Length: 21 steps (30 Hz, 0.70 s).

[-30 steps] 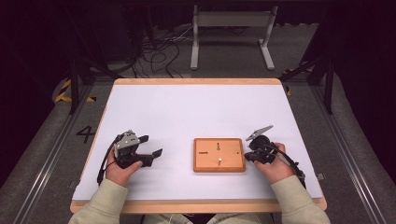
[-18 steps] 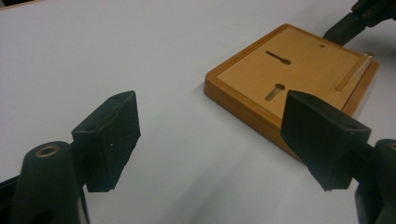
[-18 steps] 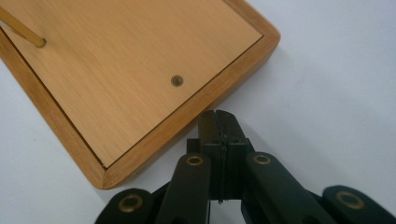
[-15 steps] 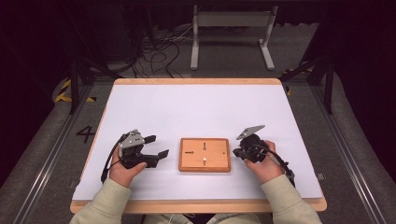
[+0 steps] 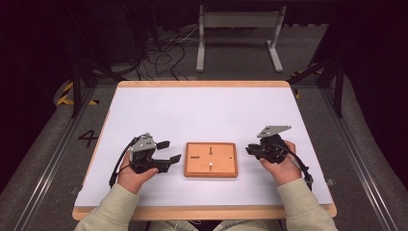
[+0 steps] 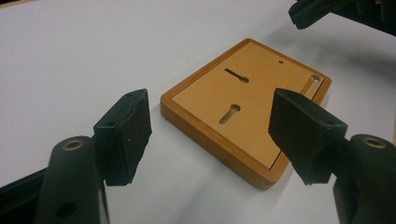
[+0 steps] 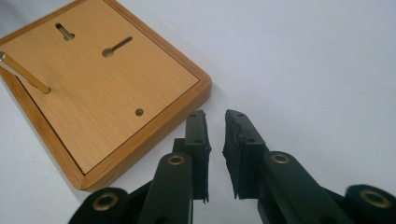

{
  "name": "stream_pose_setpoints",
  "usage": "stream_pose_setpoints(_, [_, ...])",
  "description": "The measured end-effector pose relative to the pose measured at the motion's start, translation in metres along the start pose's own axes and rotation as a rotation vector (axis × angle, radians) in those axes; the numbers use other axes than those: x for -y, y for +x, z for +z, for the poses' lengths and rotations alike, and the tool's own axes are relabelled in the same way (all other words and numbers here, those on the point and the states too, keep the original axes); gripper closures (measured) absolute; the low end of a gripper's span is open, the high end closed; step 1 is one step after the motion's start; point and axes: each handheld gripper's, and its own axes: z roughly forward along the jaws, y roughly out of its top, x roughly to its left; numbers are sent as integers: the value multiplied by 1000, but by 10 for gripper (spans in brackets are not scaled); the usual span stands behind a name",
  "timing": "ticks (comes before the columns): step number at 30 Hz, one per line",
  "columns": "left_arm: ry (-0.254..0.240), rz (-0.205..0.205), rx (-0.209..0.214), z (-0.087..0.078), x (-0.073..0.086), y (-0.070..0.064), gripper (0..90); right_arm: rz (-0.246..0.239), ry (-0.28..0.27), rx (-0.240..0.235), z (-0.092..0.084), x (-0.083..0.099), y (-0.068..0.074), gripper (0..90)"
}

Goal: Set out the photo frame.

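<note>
Wooden board (image 5: 210, 159) between hand-held grippers (untouched)

One board (image 5: 210, 159) on one table (image 5: 202, 110) — two keyhole slots (image 6: 236, 75) and one brass peg (image 7: 23, 72) in it — two grippers (image 5: 169, 153).

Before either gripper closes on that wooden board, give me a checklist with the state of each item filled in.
1. Wooden board lies flat on the white table, between the two grippers: ok.
2. Left gripper empty: ok; jaws wide apart though they have just been closing, nothing between them but the board's near corner farther off.
3. Right gripper empty: ok; jaws have just been opening, a narrow gap, nothing in it.
4. Right gripper wide enough to take the board's edge: not ok; the gap looks narrower than the rim.
5. Brass pin standing in the board, clear of both grippers: ok.
6. Whether the pin sits firmly: cannot tell.
</note>
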Motion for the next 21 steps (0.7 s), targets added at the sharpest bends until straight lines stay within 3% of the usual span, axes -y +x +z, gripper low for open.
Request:
stream_pose_setpoints(4, [4, 21, -8, 7, -5, -7, 299, 6, -3, 6, -1, 1, -2, 786])
stream_pose_setpoints(8, [12, 69, -4, 18, -8, -14, 312, 15, -16, 18, -5, 5, -3, 787])
stream_pose_setpoints(16, [15, 129, 73, 35, -14, -26, 378, 41, -20, 35, -11, 11, -7, 786])
stream_pose_setpoints(21, [43, 145, 111, 47, -16, -33, 328, 47, -16, 36, -13, 15, -7, 786])
